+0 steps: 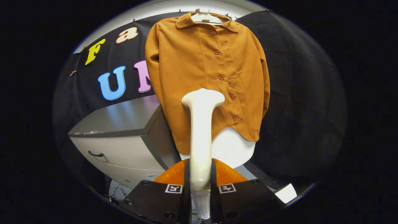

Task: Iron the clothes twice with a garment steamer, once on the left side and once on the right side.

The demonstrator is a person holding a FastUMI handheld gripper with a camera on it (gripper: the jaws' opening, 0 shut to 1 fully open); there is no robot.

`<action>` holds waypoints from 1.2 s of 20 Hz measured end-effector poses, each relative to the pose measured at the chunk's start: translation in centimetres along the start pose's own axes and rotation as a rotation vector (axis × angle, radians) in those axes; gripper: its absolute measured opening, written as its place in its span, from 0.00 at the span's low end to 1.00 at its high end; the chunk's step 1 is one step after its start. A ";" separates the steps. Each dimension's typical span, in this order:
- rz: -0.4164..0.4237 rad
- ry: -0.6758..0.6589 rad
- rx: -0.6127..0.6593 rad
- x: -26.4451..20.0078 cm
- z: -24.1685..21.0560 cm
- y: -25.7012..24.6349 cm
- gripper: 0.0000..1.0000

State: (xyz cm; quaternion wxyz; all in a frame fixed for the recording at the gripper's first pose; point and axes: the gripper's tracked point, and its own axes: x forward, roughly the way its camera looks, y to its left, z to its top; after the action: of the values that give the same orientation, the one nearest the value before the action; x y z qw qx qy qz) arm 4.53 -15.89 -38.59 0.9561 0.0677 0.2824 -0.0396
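An orange-brown buttoned shirt (199,74) hangs on a white hanger (203,15) against the booth wall, with a white layer (231,149) showing below its hem. My gripper (200,183) is shut on the handle of a white garment steamer (201,130), both fingers pressed against its sides. The steamer rises from between the fingers, and its flat head (203,98) stands in front of the lower middle of the shirt, just left of the button row. Whether the head touches the cloth I cannot tell. An orange translucent part (227,174) sits just behind the fingers.
A grey cabinet (124,137) with a drawer and a dark handle (95,154) stands left of the shirt, its top corner close to the shirt's lower left. Cables (118,191) lie on the floor below it. A white object (286,193) lies low to the right.
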 end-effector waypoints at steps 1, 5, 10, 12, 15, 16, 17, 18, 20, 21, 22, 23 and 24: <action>0.005 0.004 0.006 -0.2 -0.4 0.0 0.27; 0.033 -0.030 0.005 -2.2 0.2 0.8 0.27; 0.056 -0.136 -0.006 -5.0 4.9 1.1 0.27; 0.067 -0.209 -0.023 -6.4 8.1 1.2 0.27; 0.084 -0.328 -0.038 -8.8 13.4 1.4 0.27; 0.087 -0.364 -0.041 -9.5 15.1 1.3 0.27; 0.090 -0.397 -0.039 -10.2 16.8 1.3 0.27; 0.095 -0.430 -0.032 -11.0 18.4 1.3 0.27; 0.100 -0.488 -0.023 -12.4 21.4 1.1 0.26; 0.104 -0.512 -0.018 -13.0 22.6 1.0 0.26; 0.109 -0.533 -0.006 -13.5 23.8 0.9 0.27; 0.108 -0.550 -0.001 -13.9 24.8 0.7 0.26; 0.104 -0.566 -0.004 -14.1 25.9 0.4 0.26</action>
State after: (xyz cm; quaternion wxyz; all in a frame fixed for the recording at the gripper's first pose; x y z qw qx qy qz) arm 6.65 -18.89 -9.33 0.9977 0.0667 0.0004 -0.0073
